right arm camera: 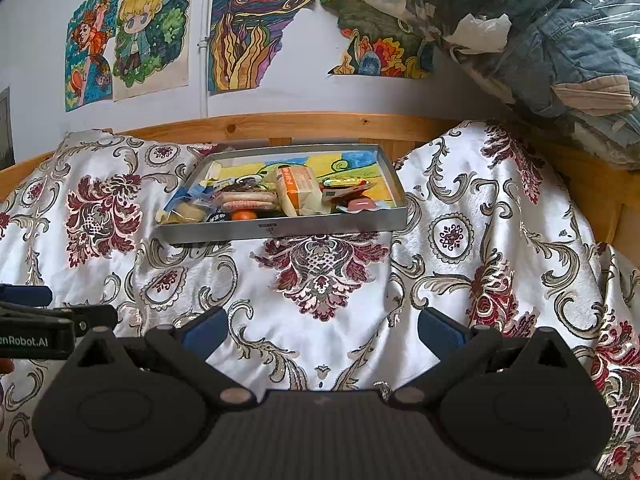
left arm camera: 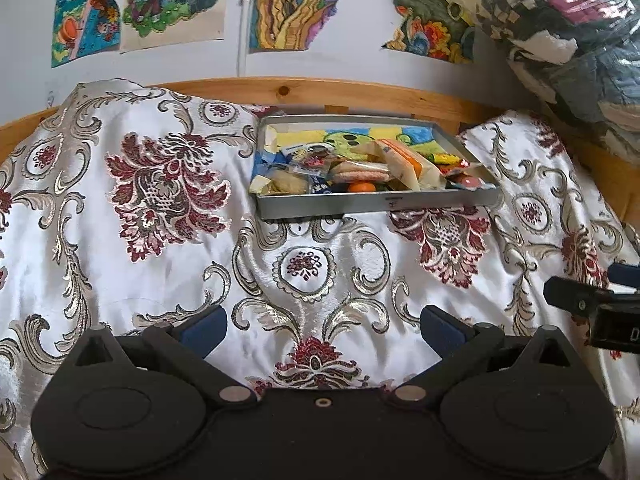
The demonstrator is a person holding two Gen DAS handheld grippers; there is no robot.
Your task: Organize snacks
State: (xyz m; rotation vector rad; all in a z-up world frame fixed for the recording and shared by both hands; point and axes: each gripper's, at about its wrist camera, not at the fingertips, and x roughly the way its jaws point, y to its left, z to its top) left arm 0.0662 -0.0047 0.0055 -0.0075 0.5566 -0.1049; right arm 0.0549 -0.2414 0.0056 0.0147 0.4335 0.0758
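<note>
A grey metal tray (left arm camera: pixel 376 203) (right arm camera: pixel 288 229) sits at the back of a patterned cloth, near the wooden rail. It holds several wrapped snacks: a cream and orange packet (left arm camera: pixel 404 160) (right arm camera: pixel 298 188), a pack of round biscuits (left arm camera: pixel 362 174) (right arm camera: pixel 250 199), a small orange fruit (left arm camera: pixel 361 187) (right arm camera: pixel 244 215) and a pink item (left arm camera: pixel 466 181) (right arm camera: pixel 362 203). My left gripper (left arm camera: pixel 323 330) is open over bare cloth, well in front of the tray. My right gripper (right arm camera: pixel 322 330) is open too, also short of the tray. Each gripper's side shows in the other's view: the right gripper's body (left arm camera: pixel 592 308), the left gripper's body (right arm camera: pixel 44 320).
A white cloth with red and silver ornaments (left arm camera: pixel 160 240) (right arm camera: pixel 480 240) covers the surface in folds. A wooden rail (left arm camera: pixel 320 92) (right arm camera: pixel 320 124) runs behind the tray. Coloured drawings (left arm camera: pixel 288 4) (right arm camera: pixel 248 28) hang on the wall. A plastic bag of clothes (left arm camera: pixel 568 40) (right arm camera: pixel 540 32) fills the upper right.
</note>
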